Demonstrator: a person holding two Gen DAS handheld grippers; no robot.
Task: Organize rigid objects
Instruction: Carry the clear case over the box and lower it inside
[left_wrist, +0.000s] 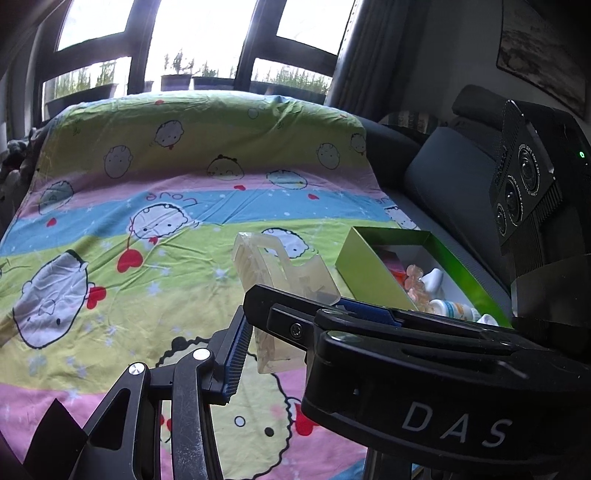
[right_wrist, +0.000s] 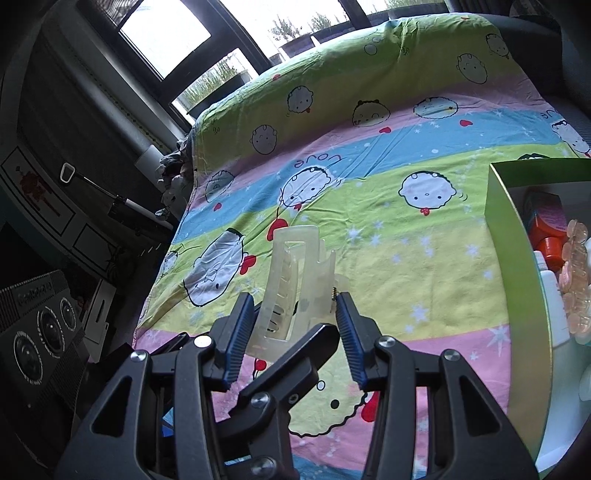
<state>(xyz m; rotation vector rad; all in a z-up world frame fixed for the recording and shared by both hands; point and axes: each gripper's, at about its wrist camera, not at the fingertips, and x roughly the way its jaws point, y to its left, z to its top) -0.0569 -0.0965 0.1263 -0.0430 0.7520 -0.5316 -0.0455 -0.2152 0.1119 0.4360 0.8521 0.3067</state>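
Note:
A translucent cream hair claw clip (left_wrist: 280, 273) (right_wrist: 291, 280) hangs above the cartoon bedsheet, held from two sides. My right gripper (right_wrist: 295, 306) is shut on it, its blue pads (right_wrist: 240, 332) pressing the clip's body and its spring end. My left gripper (left_wrist: 273, 343) is shut on the clip's lower part. Only its left blue pad shows, since the right gripper's black body (left_wrist: 406, 369) hides its other finger. One left finger (right_wrist: 291, 369) crosses under the clip in the right wrist view. A green box (left_wrist: 369, 269) (right_wrist: 506, 236) sits just right of the clip.
The box holds an orange item (right_wrist: 546, 225), a pink clip (right_wrist: 576, 280) (left_wrist: 415, 280) and white bottles (left_wrist: 454, 308). The striped cartoon sheet (left_wrist: 147, 221) covers the bed up to the window. A dark cushion (left_wrist: 443, 177) lies beyond the box, and dark furniture (right_wrist: 74, 221) stands left of the bed.

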